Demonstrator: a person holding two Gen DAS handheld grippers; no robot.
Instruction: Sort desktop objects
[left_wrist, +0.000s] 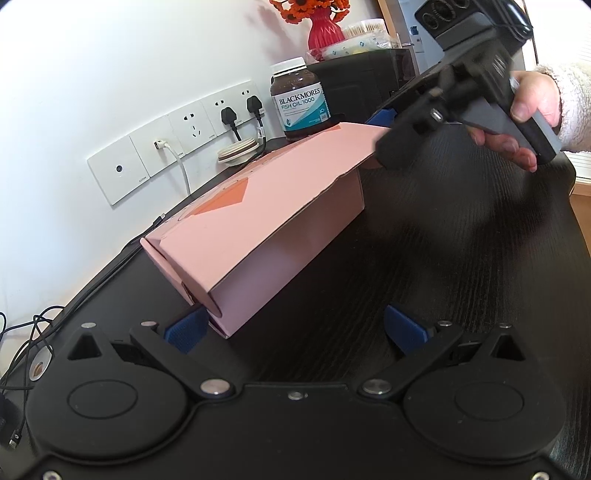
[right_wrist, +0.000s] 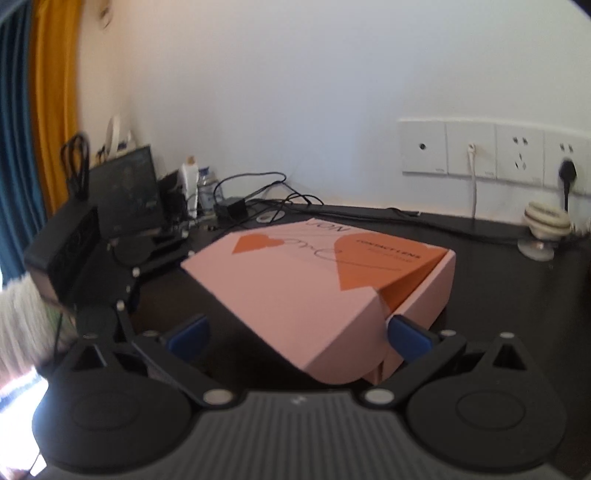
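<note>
The pink box (left_wrist: 258, 221) lies on a dark wood-grain desk (left_wrist: 461, 258) against a white wall with a row of sockets (left_wrist: 177, 136), its lid partly raised. The left gripper (left_wrist: 295, 328) stands spread wide at one corner; the right gripper (right_wrist: 297, 334) is spread around the lid's front edge. Only the left view shows a fish oil bottle (left_wrist: 300, 99) and red vase (left_wrist: 325, 35); only the right shows a yellow curtain (right_wrist: 55, 92) and tangled cables (right_wrist: 258, 192).
</note>
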